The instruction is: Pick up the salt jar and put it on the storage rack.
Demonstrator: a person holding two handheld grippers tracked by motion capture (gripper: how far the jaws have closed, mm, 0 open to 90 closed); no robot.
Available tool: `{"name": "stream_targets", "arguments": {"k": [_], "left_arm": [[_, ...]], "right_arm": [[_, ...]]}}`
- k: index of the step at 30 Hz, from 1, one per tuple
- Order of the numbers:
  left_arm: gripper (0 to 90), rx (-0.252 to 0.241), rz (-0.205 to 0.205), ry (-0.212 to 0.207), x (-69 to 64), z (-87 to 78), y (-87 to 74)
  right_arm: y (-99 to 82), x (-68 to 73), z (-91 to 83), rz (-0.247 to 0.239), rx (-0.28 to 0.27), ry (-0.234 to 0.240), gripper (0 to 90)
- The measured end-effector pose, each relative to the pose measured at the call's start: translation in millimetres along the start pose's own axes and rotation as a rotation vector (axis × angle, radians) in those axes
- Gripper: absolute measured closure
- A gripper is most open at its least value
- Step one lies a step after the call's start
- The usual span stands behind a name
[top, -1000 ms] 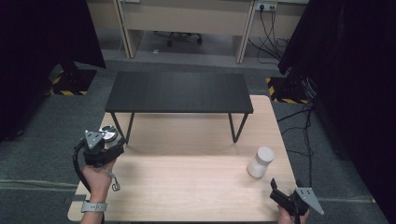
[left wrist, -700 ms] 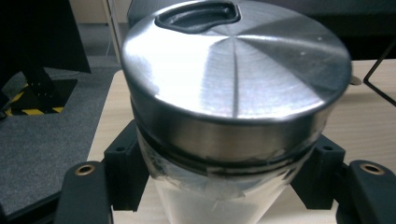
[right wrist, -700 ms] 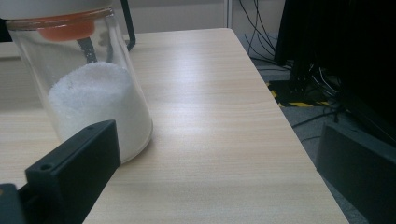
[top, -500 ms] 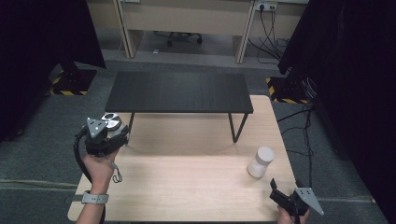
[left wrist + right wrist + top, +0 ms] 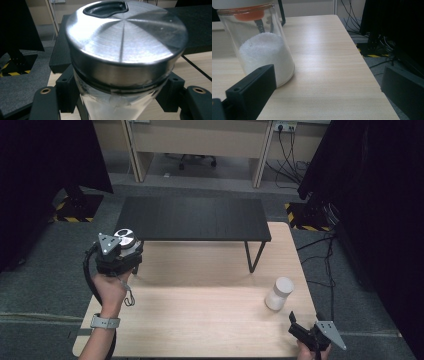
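Transport is judged under way: a steel-lidded jar (image 5: 125, 50) is pinched in the left claw (image 5: 119, 254), held above the counter (image 5: 200, 320) near the black shelf (image 5: 192, 217). The right claw (image 5: 305, 335) is seen spread beside a glass jar (image 5: 278, 293). Placement would be required next.

The left gripper (image 5: 119, 254) hangs over the table's (image 5: 200, 320) left edge, with a metal-lidded jar (image 5: 125, 47) between its jaws. Beyond it stands the low bench (image 5: 192, 217), spanning the table's far part. The right gripper (image 5: 310, 335) sits at the near right corner; the jar of white powder (image 5: 278, 293) stands just ahead of it, slightly left, on the tabletop.
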State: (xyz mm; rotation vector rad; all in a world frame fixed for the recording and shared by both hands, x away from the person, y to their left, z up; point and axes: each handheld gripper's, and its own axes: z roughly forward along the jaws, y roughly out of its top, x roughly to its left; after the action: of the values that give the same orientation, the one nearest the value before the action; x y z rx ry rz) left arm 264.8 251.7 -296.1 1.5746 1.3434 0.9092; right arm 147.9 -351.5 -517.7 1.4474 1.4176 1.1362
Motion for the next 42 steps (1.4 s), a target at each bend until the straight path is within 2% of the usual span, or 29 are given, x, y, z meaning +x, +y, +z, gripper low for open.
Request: {"name": "stream_targets", "arguments": {"k": [14, 25, 32, 34, 42], "left_arm": [[31.3, -0.006, 0.017, -0.007, -3.5, 8.5, 30.0], [31.3, -0.009, 0.026, -0.011, -4.9, 18.3, 43.9], [31.3, -0.007, 0.031, -0.006, -7.3, 31.3, 51.7], [31.3, -0.003, 0.039, -0.002, -9.8, 39.8, 55.5], [31.2, -0.006, 0.050, 0.005, -11.7, 56.6, 61.2]], "right_arm": [[0.3, 0.3, 0.2, 0.002, 0.002, -0.002, 0.3], [0.4, 2.0, 0.5, -0.008, 0.004, -0.008, 0.3], [0.5, 2.6, 0.9, -0.020, 0.005, -0.008, 0.3], [0.6, 2.4, 0.9, -0.018, 0.005, -0.007, 0.3], [0.5, 3.2, 0.8, -0.008, 0.004, -0.014, 0.3]]}}
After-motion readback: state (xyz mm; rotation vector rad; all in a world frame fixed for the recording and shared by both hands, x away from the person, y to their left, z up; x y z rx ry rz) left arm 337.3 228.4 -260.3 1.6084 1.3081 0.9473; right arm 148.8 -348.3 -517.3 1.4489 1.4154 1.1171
